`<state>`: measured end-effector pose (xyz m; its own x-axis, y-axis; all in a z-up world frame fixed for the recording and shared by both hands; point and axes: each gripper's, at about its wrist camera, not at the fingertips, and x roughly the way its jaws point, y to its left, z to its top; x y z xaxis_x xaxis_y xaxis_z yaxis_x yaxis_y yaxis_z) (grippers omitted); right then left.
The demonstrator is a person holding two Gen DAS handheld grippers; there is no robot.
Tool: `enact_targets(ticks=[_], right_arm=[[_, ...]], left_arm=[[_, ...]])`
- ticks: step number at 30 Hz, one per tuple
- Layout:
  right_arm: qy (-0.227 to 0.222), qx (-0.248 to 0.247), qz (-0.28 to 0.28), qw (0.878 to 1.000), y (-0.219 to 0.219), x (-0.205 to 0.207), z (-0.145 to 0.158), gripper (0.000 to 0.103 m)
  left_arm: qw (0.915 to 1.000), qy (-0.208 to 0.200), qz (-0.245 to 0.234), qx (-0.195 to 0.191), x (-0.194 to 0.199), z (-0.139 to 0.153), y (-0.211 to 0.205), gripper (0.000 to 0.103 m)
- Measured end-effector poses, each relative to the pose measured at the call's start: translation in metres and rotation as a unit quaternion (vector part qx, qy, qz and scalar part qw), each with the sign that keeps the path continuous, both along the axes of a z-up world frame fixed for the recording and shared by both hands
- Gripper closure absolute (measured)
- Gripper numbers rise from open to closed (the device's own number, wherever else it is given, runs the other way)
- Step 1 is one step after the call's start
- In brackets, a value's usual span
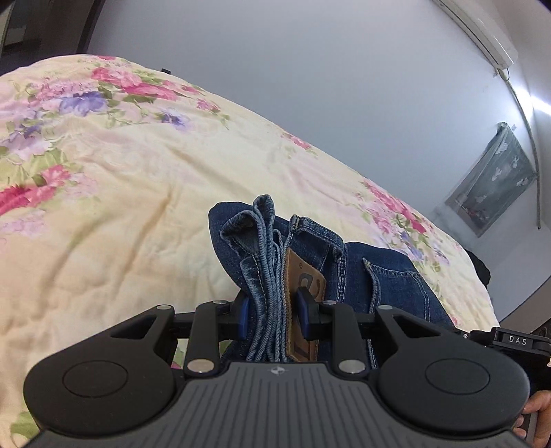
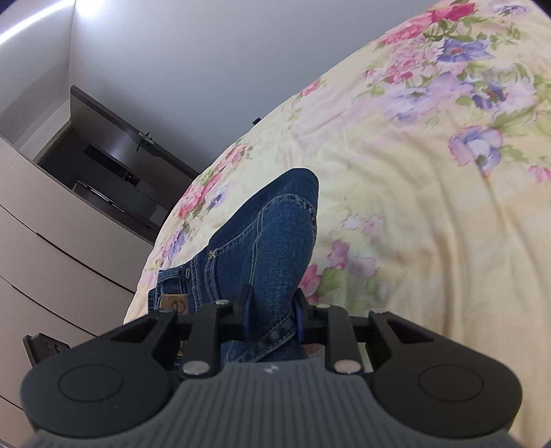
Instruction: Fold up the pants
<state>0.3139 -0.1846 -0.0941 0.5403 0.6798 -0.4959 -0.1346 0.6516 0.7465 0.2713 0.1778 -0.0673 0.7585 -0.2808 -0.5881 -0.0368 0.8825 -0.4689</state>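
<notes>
1. while both cameras look down at a bed, the left hand-held gripper [image 1: 274, 315] is clamped on a thick bunch of blue jeans [image 1: 347, 272], with both blue pads pressing on the cloth.
2. between the pads sit several folded layers of denim, with pale hem edges [image 1: 265, 241] sticking up past them.
3. a brown leather patch [image 1: 304, 303] on the waistband lies against the right pad.
4. the rest of the jeans trails off to the right over the bed cover [image 1: 113, 193].
5. the right hand-held gripper [image 2: 272, 315] is clamped on another part of the same jeans [image 2: 272, 237], and its pads press the denim from both sides.
6. from that camera, a rounded fold of blue cloth sticks up past the pads, and the waistband with its brown patch [image 2: 175, 304] shows low on the left.
7. the bed cover is pale yellow with pink and purple flowers [image 2: 461, 48], and it looks soft and wrinkled.
8. a white air unit [image 1: 482, 31] sits high on the grey wall in the left camera.
9. a fingertip [image 1: 537, 410] of the person shows at the bottom right edge of that view.
10. pale drawers [image 2: 51, 241] and a dark open doorway [image 2: 103, 165] show in the right camera.
</notes>
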Motion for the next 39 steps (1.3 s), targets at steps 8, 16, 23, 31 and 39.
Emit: enact_targets(ticks=[8,16,23,31,39], right_arm=[[0.017,0.012,-0.012,1.0,0.034,0.019,-0.033,0.084],[0.048,-0.041,-0.022,0.998,0.039,0.036,-0.07,0.082],[0.072,-0.09,-0.029,0.993,0.045,0.04,-0.082,0.076],[0.001,-0.252,-0.023,0.967,0.07,0.024,-0.031,0.064],[-0.137,-0.309,-0.005,0.941,0.077,-0.041,0.046,0.042]], left_arm=[[1.0,0.001,-0.001,0.008,0.021,-0.026,0.032,0.073],[0.9991,0.042,0.001,-0.011,0.037,-0.06,0.042,0.07],[0.9982,0.046,0.005,0.039,0.037,-0.067,0.035,0.06],[0.9907,0.045,0.058,0.115,0.01,-0.032,0.02,0.05],[0.9843,-0.02,0.045,0.169,-0.041,0.029,-0.019,0.046]])
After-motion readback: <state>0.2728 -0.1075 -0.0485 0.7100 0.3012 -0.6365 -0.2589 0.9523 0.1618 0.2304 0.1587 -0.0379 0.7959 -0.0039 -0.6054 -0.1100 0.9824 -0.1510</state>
